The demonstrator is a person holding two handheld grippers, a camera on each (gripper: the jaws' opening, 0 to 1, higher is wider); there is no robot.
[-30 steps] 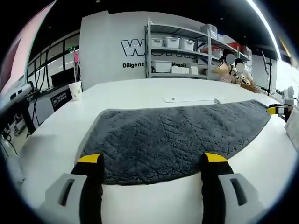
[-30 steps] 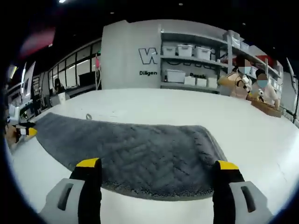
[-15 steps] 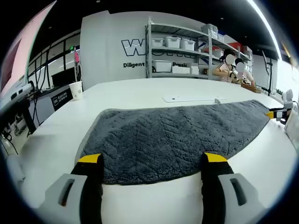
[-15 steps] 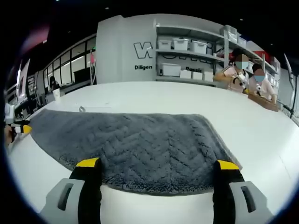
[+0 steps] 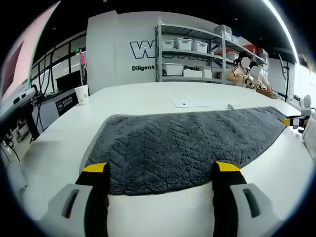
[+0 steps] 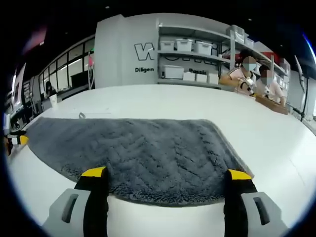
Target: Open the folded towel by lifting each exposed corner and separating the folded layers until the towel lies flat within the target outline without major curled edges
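The grey towel (image 5: 182,148) lay spread on the white tabletop (image 5: 143,96), its near edge just beyond both grippers. The left gripper (image 5: 161,170) stood wide, gripping nothing; the right gripper (image 6: 167,175) likewise. The left gripper view showed a paper cup (image 5: 82,94) at the tabletop's far left; the right gripper view showed two seated people (image 6: 252,76) more closely.

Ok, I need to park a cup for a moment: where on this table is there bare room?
The white table is bare beyond the gray towel's far edge, up to the flat white sheet. In the right gripper view, bare table lies beside the towel's end. The near strip is crowded by both grippers' open jaws.
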